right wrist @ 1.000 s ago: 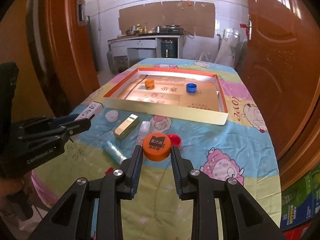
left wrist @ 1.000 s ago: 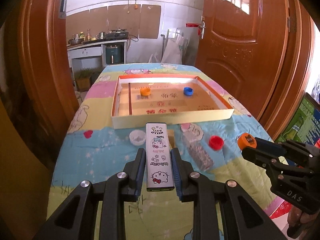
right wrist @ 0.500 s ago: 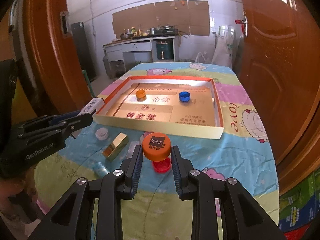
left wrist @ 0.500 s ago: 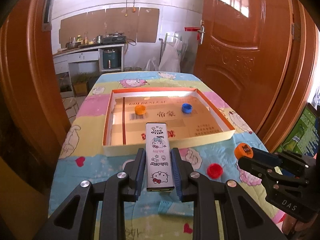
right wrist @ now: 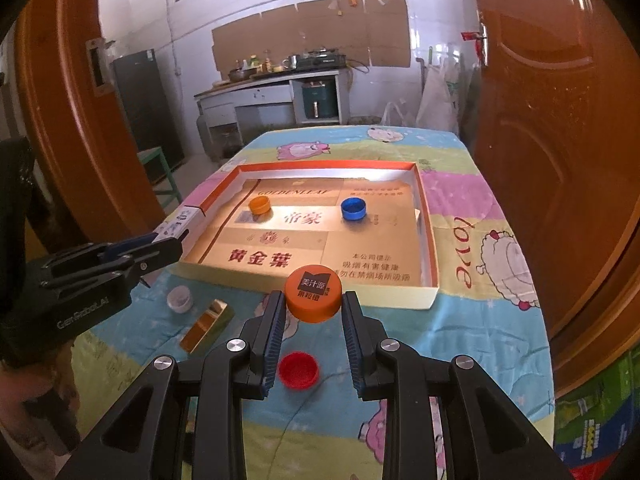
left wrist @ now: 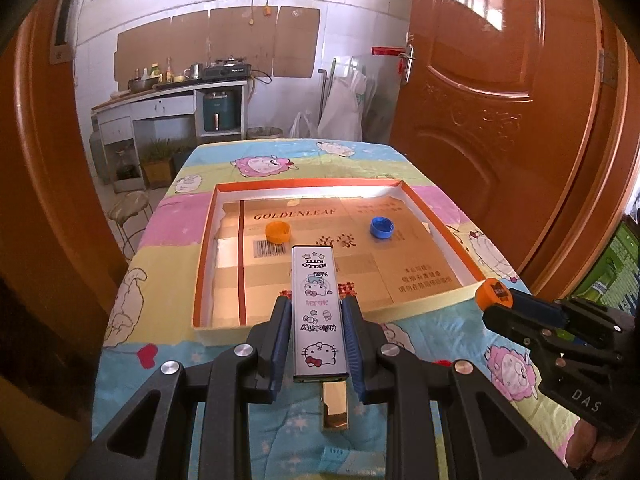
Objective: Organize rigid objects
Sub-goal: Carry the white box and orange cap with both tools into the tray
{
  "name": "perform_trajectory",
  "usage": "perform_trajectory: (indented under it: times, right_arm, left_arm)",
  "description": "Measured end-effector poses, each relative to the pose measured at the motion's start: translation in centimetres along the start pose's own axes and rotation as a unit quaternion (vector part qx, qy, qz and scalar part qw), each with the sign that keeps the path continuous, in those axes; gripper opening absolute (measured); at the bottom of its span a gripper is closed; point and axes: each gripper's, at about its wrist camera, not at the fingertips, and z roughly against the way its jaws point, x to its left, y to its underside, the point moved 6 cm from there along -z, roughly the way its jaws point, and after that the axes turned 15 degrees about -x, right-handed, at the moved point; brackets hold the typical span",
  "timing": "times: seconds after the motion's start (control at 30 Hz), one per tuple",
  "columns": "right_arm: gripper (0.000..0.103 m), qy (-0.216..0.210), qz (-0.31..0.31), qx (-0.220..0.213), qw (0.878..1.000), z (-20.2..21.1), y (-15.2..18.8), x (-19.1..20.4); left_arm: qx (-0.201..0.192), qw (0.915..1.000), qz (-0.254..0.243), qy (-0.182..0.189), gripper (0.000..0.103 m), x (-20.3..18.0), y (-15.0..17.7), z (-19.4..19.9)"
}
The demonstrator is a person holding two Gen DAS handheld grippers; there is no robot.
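My left gripper (left wrist: 316,312) is shut on a white Hello Kitty tin (left wrist: 317,312) and holds it above the near wall of the shallow cardboard tray (left wrist: 420,302). My right gripper (right wrist: 313,300) is shut on a large orange bottle cap (right wrist: 313,294), held above the table just before the tray's (right wrist: 304,278) near wall. Inside the tray lie a small orange cap (left wrist: 278,232) and a blue cap (left wrist: 381,227), also seen in the right wrist view as the orange cap (right wrist: 259,205) and the blue cap (right wrist: 353,209).
On the cartoon tablecloth (right wrist: 460,332) in front of the tray lie a red cap (right wrist: 299,369), a gold bar-shaped box (right wrist: 206,326) and a white cap (right wrist: 179,298). The gold box also shows under my left gripper (left wrist: 335,408). Wooden doors flank the table (left wrist: 500,128).
Both grippers rose and moved forward toward the tray with their objects still held. The tin now hangs over the tray's near wall; the orange cap is nearer the tray.
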Motion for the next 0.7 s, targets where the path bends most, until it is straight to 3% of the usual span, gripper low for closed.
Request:
perform_trajectory:
  times: [0.7]
  right_arm:
    - [0.029,0.008,-0.033,0.026,0.999,-7.1,-2.0,-3.9]
  left_arm:
    - [0.035,0.9988,-0.019,0.028,0.027,-1.6,-2.2,-8.3]
